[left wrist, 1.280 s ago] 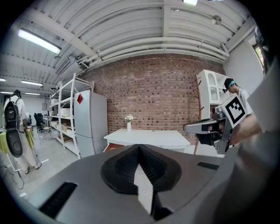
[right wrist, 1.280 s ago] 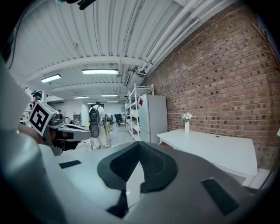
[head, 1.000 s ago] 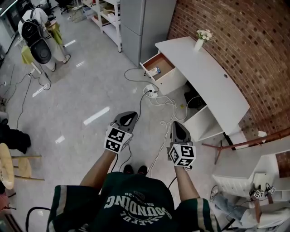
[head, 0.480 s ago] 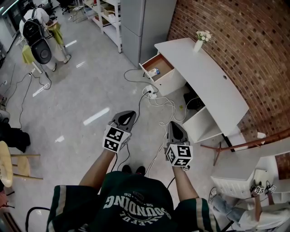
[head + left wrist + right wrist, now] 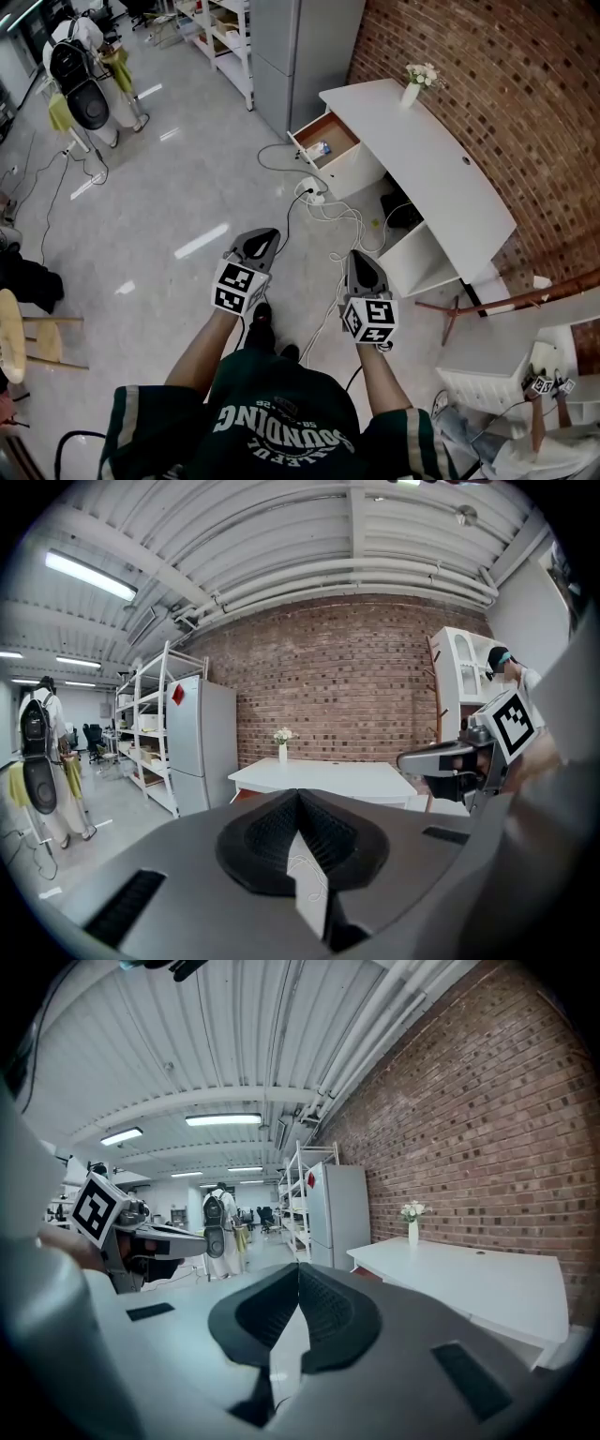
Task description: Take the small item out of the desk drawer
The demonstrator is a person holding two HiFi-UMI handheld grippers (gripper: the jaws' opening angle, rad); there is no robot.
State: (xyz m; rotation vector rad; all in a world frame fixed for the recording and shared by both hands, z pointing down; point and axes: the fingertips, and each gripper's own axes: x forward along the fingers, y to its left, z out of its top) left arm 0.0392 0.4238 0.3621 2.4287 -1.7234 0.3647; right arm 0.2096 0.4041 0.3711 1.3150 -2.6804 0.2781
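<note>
The white desk (image 5: 441, 169) stands against the brick wall at the right, its drawer (image 5: 328, 134) pulled open. A small blue-and-white item (image 5: 319, 147) lies inside the drawer. My left gripper (image 5: 266, 235) and right gripper (image 5: 359, 256) hang side by side over the floor, well short of the desk, both shut and empty. In the left gripper view the jaws (image 5: 298, 795) meet with nothing between them, and the desk (image 5: 328, 780) lies ahead. The right gripper view shows closed jaws (image 5: 298, 1268) and the desk (image 5: 469, 1283) to the right.
A power strip with tangled cables (image 5: 314, 192) lies on the floor between me and the drawer. A grey fridge (image 5: 300, 47) stands beside the desk, a vase of flowers (image 5: 412, 89) on it. A person with a backpack (image 5: 80, 75) is far left; a stool (image 5: 14, 342) is near left.
One of my feet has stepped forward under the left gripper. Both grippers stay shut and in about the same place in the view.
</note>
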